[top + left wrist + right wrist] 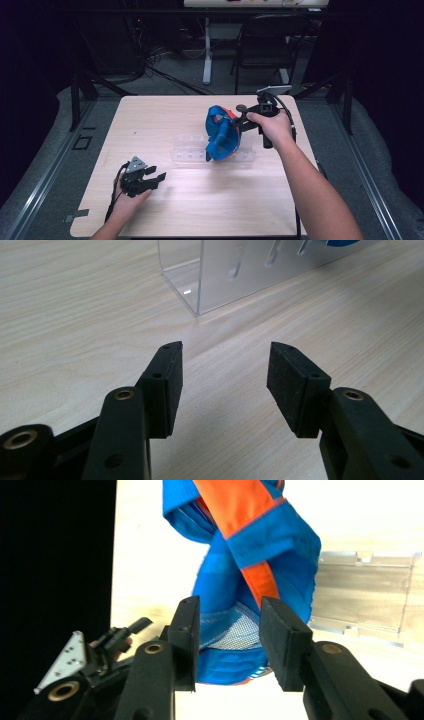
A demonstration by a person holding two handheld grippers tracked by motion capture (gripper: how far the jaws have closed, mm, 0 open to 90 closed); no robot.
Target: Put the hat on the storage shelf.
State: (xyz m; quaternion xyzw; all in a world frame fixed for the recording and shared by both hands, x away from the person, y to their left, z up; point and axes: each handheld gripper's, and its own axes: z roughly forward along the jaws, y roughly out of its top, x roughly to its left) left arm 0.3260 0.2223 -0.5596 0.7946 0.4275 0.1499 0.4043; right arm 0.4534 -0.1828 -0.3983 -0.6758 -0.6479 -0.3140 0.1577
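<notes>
My left claw (pixel 152 178) rests low on the near left part of the table (pixel 200 210). Its jaws stand wide apart and hold nothing; between them I see only bare wood. Ahead of it, a little beyond the jaws, is the corner of a clear rack (pixel 220 275), not touching the claw.

My right claw (pixel 235 121) is farther away, raised over the far right part of the table and pointing to the left. Its jaws are partly closed around a blue and orange bag (pixel 221 134). In the right gripper view the blue cloth and white mesh of the bag (pixel 240 580) sit between the two pads (pixel 280 640), but I cannot tell if both pads press it. The bag hangs from this claw over the rack (pixel 190 152), near the middle of the table.
</notes>
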